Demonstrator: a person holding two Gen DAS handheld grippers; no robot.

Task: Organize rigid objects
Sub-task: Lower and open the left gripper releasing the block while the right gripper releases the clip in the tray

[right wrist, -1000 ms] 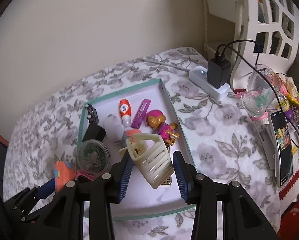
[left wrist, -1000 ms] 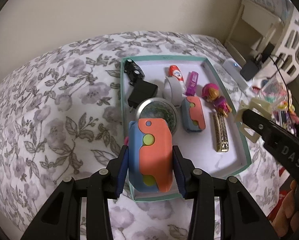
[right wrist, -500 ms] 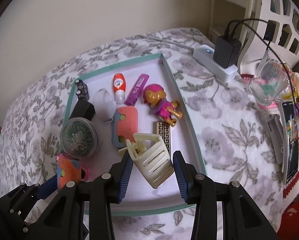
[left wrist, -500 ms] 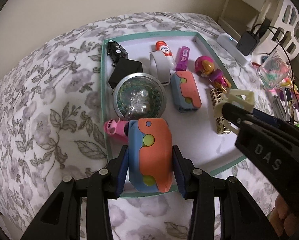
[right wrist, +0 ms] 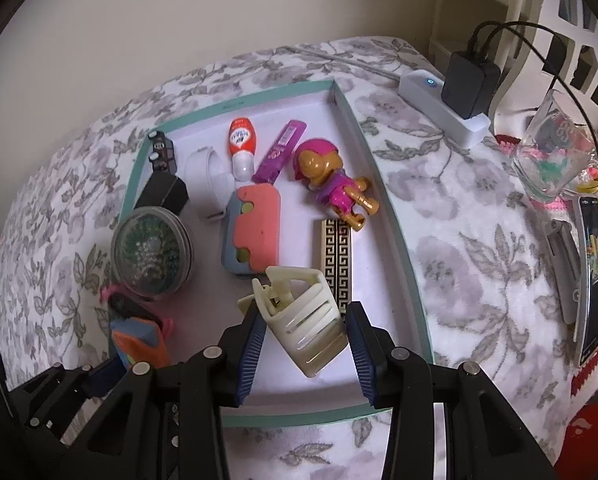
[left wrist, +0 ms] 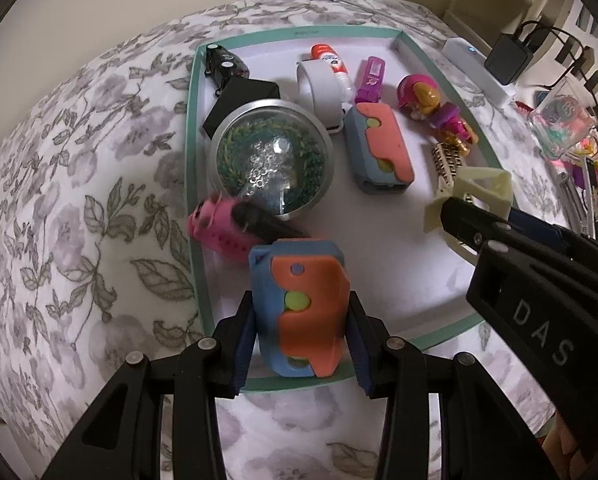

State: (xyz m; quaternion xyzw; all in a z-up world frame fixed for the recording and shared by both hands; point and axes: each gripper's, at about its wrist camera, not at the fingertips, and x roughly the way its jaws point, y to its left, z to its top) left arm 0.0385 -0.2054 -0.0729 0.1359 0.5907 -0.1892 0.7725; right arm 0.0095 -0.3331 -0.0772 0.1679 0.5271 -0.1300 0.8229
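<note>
My left gripper (left wrist: 301, 312) is shut on a blue and orange block toy (left wrist: 303, 304), held over the near left corner of the teal-rimmed white tray (left wrist: 193, 128). My right gripper (right wrist: 305, 328) is shut on a cream hair claw clip (right wrist: 303, 316), held above the tray's near right part (right wrist: 403, 248). The tray holds a second blue and orange block (right wrist: 253, 232), a glass dome (left wrist: 271, 160), a pink toy (left wrist: 219, 228), a puppy figure (right wrist: 331, 180), a gold patterned bar (right wrist: 335, 248), a white ring (left wrist: 319, 84) and a glue bottle (right wrist: 241, 144).
The tray lies on a floral bedspread (left wrist: 79, 200). To the right are a white power strip with a black charger (right wrist: 455, 96), a glass cup (right wrist: 555, 156), a phone (right wrist: 593, 276) and a white cutout shelf (right wrist: 571, 32). A black adapter (left wrist: 239, 100) and toy car (left wrist: 221, 64) sit in the tray's far left.
Both grippers have moved forward and lower toward the tray, each still holding its object. The right gripper's arm now crosses the right of the left wrist view.
</note>
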